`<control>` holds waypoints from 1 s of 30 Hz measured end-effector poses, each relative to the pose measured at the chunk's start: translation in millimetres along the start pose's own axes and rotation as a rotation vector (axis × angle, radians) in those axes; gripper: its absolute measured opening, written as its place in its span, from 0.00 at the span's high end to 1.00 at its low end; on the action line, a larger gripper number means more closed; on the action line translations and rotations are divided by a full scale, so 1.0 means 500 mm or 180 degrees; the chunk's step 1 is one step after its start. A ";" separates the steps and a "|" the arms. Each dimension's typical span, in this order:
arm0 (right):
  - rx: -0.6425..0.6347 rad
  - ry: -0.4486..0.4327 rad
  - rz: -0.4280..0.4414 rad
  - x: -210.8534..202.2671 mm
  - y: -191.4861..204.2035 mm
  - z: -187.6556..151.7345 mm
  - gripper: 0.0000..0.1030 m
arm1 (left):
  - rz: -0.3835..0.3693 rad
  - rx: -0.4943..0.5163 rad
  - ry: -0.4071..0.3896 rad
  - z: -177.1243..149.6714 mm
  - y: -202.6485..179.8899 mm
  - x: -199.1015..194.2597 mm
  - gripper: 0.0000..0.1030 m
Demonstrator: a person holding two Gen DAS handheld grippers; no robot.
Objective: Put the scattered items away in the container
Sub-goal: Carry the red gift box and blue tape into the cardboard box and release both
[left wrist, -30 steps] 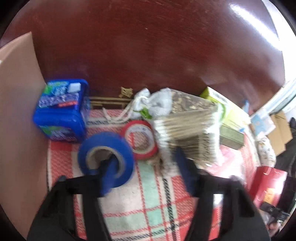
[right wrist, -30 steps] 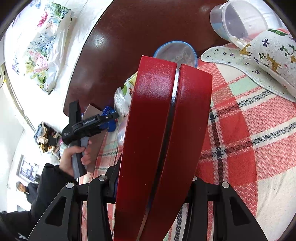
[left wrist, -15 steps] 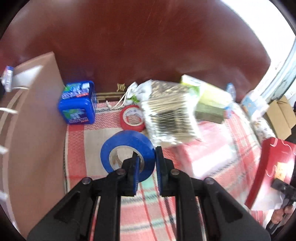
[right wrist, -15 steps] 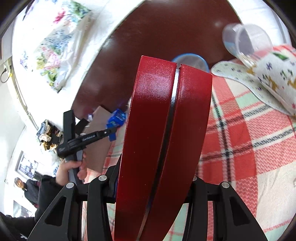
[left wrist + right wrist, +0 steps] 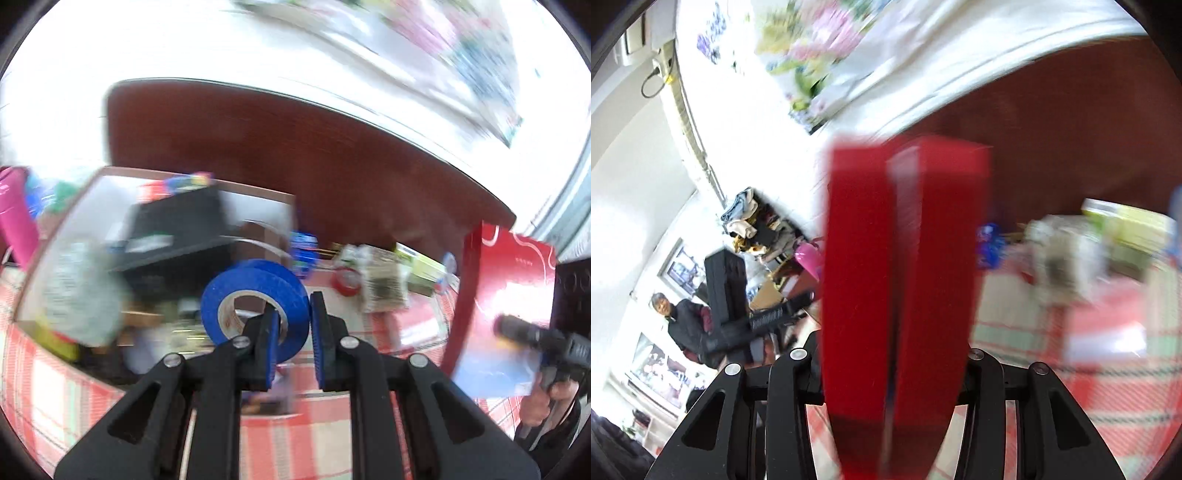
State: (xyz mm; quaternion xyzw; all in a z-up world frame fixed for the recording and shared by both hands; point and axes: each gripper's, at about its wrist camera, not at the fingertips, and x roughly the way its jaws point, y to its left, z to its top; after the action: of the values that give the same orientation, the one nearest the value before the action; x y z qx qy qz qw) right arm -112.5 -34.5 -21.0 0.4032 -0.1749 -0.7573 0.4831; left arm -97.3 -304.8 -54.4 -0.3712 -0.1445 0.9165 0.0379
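Our left claw [image 5: 291, 332] is pinched shut through the wall of the blue tape roll [image 5: 255, 299], one finger inside the core and the other on the outer face; that grip keeps the ring upright and stops it rolling. We hold it lifted in front of the cardboard box [image 5: 74, 206], whose open top already shows a dark item and a pale bundle, though blur hides what they are; we judge the roll is headed there. Our right claw [image 5: 897, 373] is clamped on the red box [image 5: 905, 277], gripped by its narrow edges so it stands on end and fills most of that view. Further out, on the checked cloth [image 5: 295, 446] covering the worktop [image 5: 332, 166], a small red tape roll [image 5: 345, 282], a pack of cotton swabs [image 5: 384, 288] and a blue tub [image 5: 304, 251] lie close together, not yet tidied away.
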 end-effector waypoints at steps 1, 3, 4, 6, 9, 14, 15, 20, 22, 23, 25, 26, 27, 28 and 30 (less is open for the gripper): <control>-0.0034 0.0046 -0.0037 0.032 0.022 0.015 0.56 | 0.0034 -0.0017 -0.0007 0.011 0.020 -0.009 0.86; -0.0141 0.0132 -0.0131 0.099 0.068 0.040 0.56 | 0.0085 -0.0033 -0.0020 0.021 0.054 -0.022 0.86; -0.0188 0.0180 -0.0157 0.131 0.088 0.049 0.57 | 0.0093 -0.0060 -0.0025 0.029 0.081 -0.032 0.86; -0.0173 0.0316 -0.0268 0.193 0.104 0.055 0.58 | 0.0137 -0.0118 -0.0004 0.042 0.112 -0.029 0.86; -0.0171 0.0350 -0.0354 0.251 0.122 0.062 0.59 | 0.0122 -0.0153 -0.0033 0.066 0.150 -0.036 0.86; -0.0250 0.0302 -0.0398 0.302 0.154 0.106 0.59 | 0.0044 -0.0137 0.0029 0.119 0.194 -0.014 0.86; -0.0238 0.0325 -0.0410 0.313 0.151 0.116 0.59 | 0.0034 -0.0160 0.0068 0.129 0.204 -0.001 0.86; -0.0153 0.0386 -0.0286 0.362 0.151 0.158 0.59 | -0.0018 -0.0270 0.0189 0.155 0.248 0.046 0.85; -0.0155 0.0410 -0.0209 0.381 0.156 0.169 0.59 | -0.0009 -0.0313 0.0238 0.159 0.262 0.058 0.85; -0.0124 0.0438 -0.0145 0.395 0.154 0.175 0.59 | 0.0002 -0.0326 0.0261 0.162 0.269 0.063 0.84; -0.0066 0.0494 -0.0012 0.427 0.149 0.186 0.59 | -0.0001 -0.0358 0.0289 0.166 0.279 0.072 0.84; -0.0047 0.0513 0.0026 0.443 0.147 0.191 0.59 | 0.0008 -0.0370 0.0297 0.167 0.282 0.075 0.83; -0.0036 0.0544 0.0056 0.461 0.144 0.196 0.59 | 0.0024 -0.0388 0.0315 0.169 0.285 0.079 0.83; -0.0015 0.0595 0.0085 0.480 0.140 0.199 0.59 | 0.0063 -0.0404 0.0342 0.170 0.288 0.086 0.81; 0.0036 0.0718 0.0120 0.513 0.130 0.197 0.59 | 0.0098 -0.0448 0.0375 0.173 0.294 0.097 0.79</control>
State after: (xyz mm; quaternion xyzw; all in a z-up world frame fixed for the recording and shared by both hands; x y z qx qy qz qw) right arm -204.4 -301.6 -31.2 0.4852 -0.1312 -0.6969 0.5115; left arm -186.6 -457.2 -70.8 -0.4284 -0.2003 0.8811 0.0060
